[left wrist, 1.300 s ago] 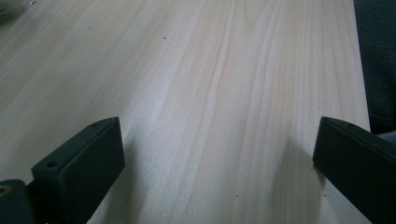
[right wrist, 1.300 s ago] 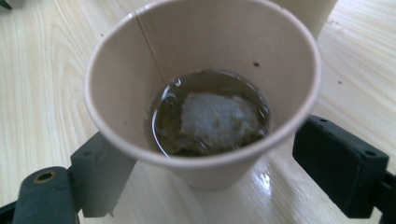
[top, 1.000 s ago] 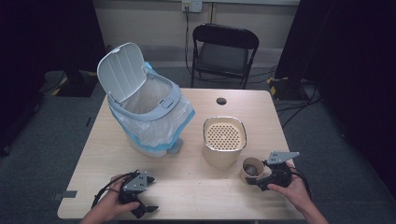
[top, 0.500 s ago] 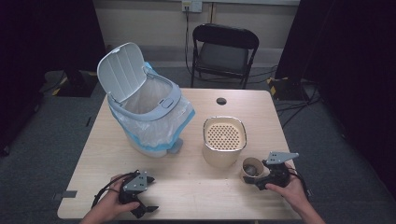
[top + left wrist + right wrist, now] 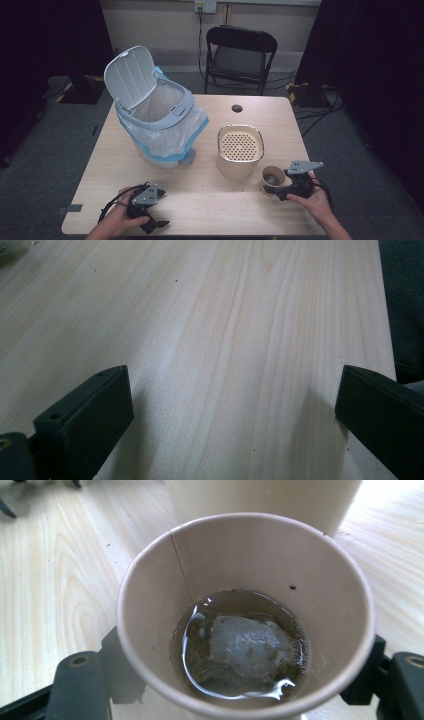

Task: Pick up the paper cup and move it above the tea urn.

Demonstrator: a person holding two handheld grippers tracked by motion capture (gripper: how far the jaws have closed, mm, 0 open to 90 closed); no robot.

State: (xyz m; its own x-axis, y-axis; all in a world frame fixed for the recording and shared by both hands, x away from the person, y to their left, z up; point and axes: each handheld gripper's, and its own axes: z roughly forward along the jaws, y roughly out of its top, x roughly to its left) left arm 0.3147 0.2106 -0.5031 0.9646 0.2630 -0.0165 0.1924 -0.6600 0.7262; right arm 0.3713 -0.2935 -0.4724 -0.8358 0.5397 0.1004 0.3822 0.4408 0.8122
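A brown paper cup (image 5: 272,177) stands near the table's front right corner, just right of a beige container (image 5: 240,152). In the right gripper view the cup (image 5: 240,555) holds a little dark liquid and a soaked tea bag (image 5: 250,645). My right gripper (image 5: 278,189) has its jaws on either side of the cup's lower wall; they have just been closing and now touch it. My left gripper (image 5: 154,226) rests at the front left of the table, its jaws wide apart over bare wood (image 5: 230,405).
A white swing-lid bin (image 5: 160,120) lined with a blue-edged plastic bag stands at the back left, lid up. The beige container has a perforated insert on top. A black folding chair (image 5: 240,55) stands behind the table (image 5: 210,200), which has a small dark hole (image 5: 237,108).
The right gripper's jaws have drawn in around the paper cup. Both hands and the cup stay where they were.
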